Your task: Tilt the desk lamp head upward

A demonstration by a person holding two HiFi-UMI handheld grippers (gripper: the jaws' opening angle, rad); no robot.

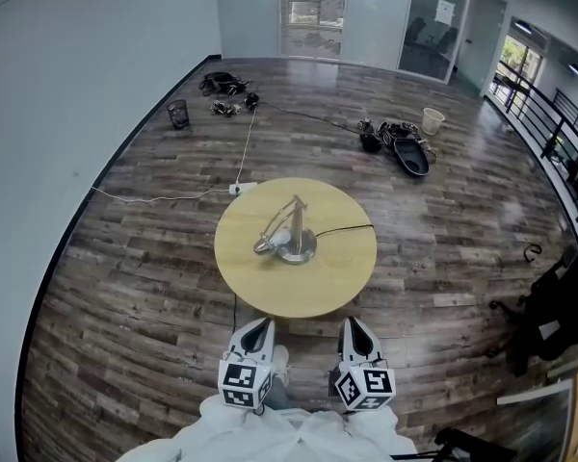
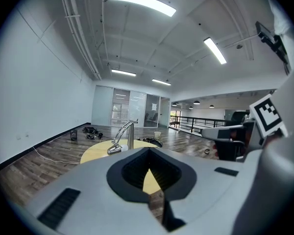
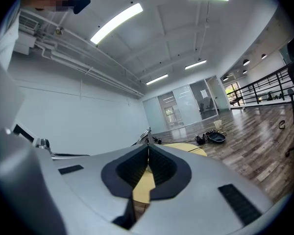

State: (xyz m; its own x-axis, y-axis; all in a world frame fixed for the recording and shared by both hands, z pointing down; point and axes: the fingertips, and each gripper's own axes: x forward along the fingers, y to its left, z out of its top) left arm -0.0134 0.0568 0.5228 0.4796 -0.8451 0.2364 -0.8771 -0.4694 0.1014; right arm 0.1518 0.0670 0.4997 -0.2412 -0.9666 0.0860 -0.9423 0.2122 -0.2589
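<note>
Desk lamp (image 1: 284, 236) stood on round table (image 1: 347, 277) (head drooped left); left gripper (image 1: 253, 338) and right gripper (image 1: 357, 336) near, jaws together, empty.

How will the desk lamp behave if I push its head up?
Likely holds: its round metal base looks broad and weighty. The head hangs on thin arms, so it probably pivots rather than flexes. The smooth table might let it slide.

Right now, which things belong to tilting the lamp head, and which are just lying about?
Job: desk lamp, round table, left gripper, right gripper, both shut.
Lying about: wire bin, cable pile, pale bucket.
</note>
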